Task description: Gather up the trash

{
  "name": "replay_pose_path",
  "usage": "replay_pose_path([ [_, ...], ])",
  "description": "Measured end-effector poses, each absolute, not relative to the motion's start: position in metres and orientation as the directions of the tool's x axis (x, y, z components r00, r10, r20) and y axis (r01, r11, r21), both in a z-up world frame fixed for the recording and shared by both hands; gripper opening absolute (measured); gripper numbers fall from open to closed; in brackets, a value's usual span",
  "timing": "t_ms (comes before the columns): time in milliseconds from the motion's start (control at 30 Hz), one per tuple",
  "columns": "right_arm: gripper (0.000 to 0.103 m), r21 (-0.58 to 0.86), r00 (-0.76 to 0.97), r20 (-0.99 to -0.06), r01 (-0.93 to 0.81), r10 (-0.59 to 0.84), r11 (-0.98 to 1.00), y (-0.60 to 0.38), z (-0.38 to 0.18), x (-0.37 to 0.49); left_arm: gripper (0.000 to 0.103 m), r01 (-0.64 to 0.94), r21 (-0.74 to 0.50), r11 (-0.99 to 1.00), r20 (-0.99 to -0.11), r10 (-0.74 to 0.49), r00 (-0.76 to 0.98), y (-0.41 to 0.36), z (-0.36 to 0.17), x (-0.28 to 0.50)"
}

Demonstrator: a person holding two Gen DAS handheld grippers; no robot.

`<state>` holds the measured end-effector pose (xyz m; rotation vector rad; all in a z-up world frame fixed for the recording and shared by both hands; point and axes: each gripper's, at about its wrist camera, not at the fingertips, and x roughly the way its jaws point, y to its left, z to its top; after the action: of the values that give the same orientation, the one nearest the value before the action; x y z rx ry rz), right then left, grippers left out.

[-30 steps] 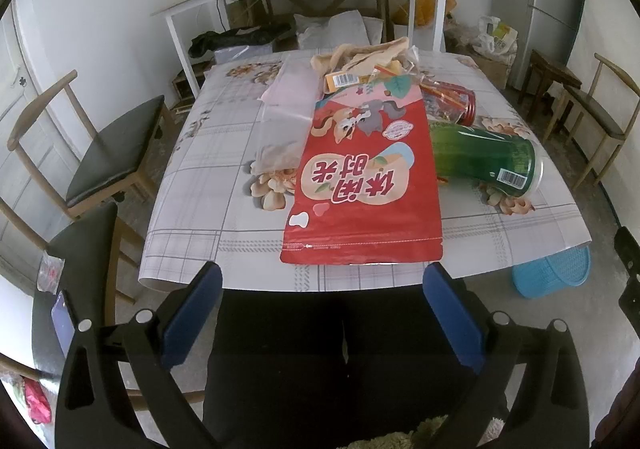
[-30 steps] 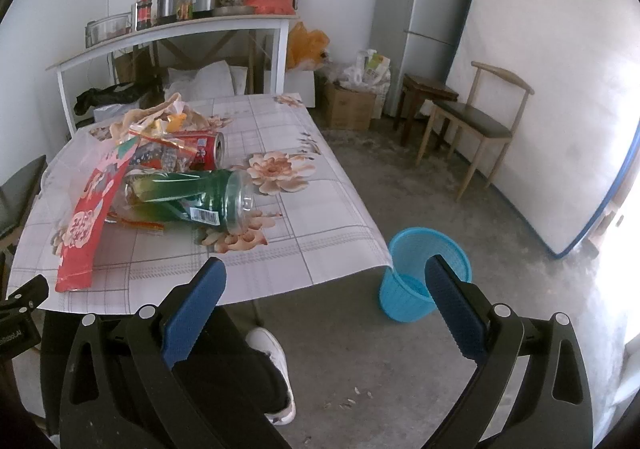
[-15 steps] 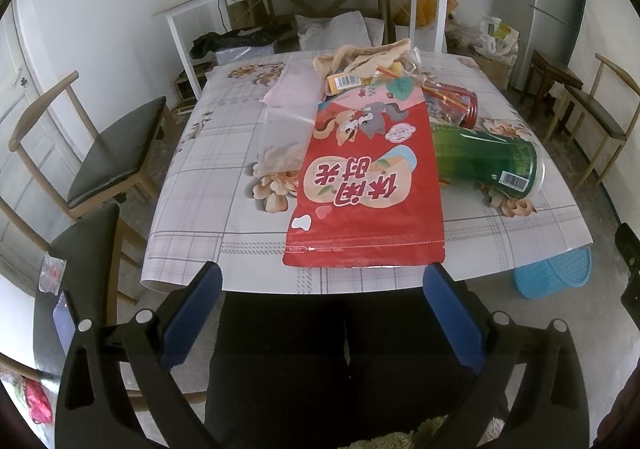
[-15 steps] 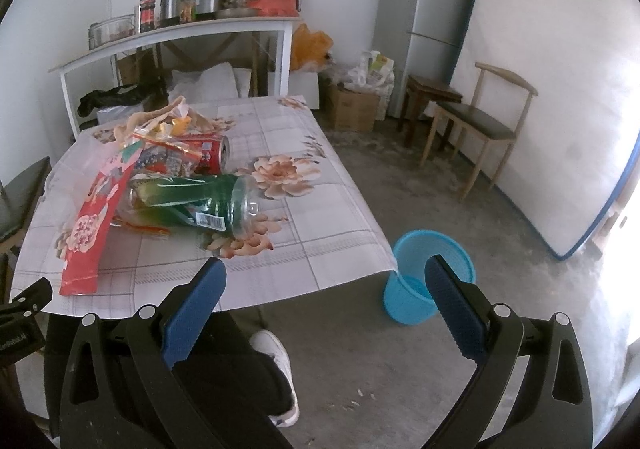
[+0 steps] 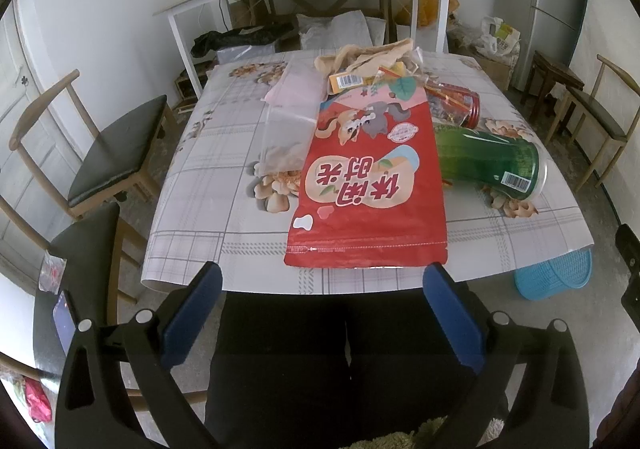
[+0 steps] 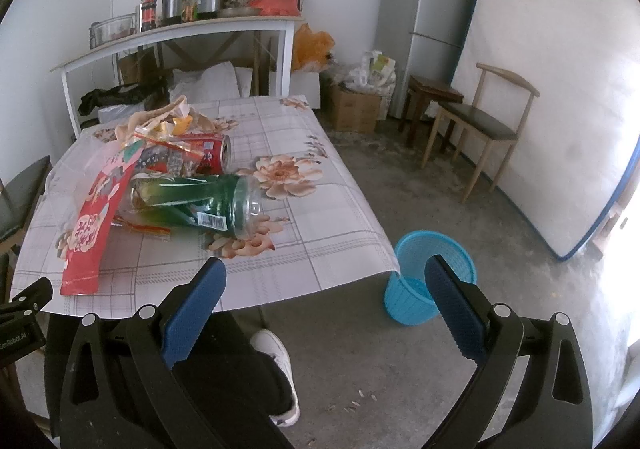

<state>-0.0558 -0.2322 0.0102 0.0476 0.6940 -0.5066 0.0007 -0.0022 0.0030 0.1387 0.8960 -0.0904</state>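
A pile of trash lies on the flowered tablecloth (image 5: 224, 185). A big red snack bag (image 5: 372, 185) reaches the near edge, with a green plastic jar (image 5: 488, 161) on its side to the right. Behind are a red can (image 5: 460, 105), a clear plastic bag (image 5: 288, 129) and crumpled wrappers (image 5: 368, 61). My left gripper (image 5: 322, 305) hangs open just short of the table edge, in front of the red bag. My right gripper (image 6: 326, 301) is open too, over the table's right corner, near the green jar (image 6: 192, 201) and red bag (image 6: 96, 225). A blue wastebasket (image 6: 428, 281) stands on the floor there.
Wooden chairs stand left of the table (image 5: 108, 153) and by the right wall (image 6: 484, 129). Behind the table is a white shelf table (image 6: 180, 37) with jars and pots. A fridge (image 6: 428, 17) and a mattress (image 6: 552, 89) line the far right. A person's dark trousers (image 5: 320, 361) and white shoe (image 6: 276, 349) show below.
Both grippers have drifted slightly nearer the table and stay open. The trash has not moved.
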Motion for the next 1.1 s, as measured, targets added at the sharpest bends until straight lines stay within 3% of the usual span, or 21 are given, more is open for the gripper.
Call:
replay_pose_path([
  [1100,0.096,-0.143,0.638,-0.654,0.423,-0.406,0.895,-0.23,0.001,-0.027,0.098,0.088,0.039,0.995,-0.792,-0.023,0.61,0.015,0.001,0.032],
])
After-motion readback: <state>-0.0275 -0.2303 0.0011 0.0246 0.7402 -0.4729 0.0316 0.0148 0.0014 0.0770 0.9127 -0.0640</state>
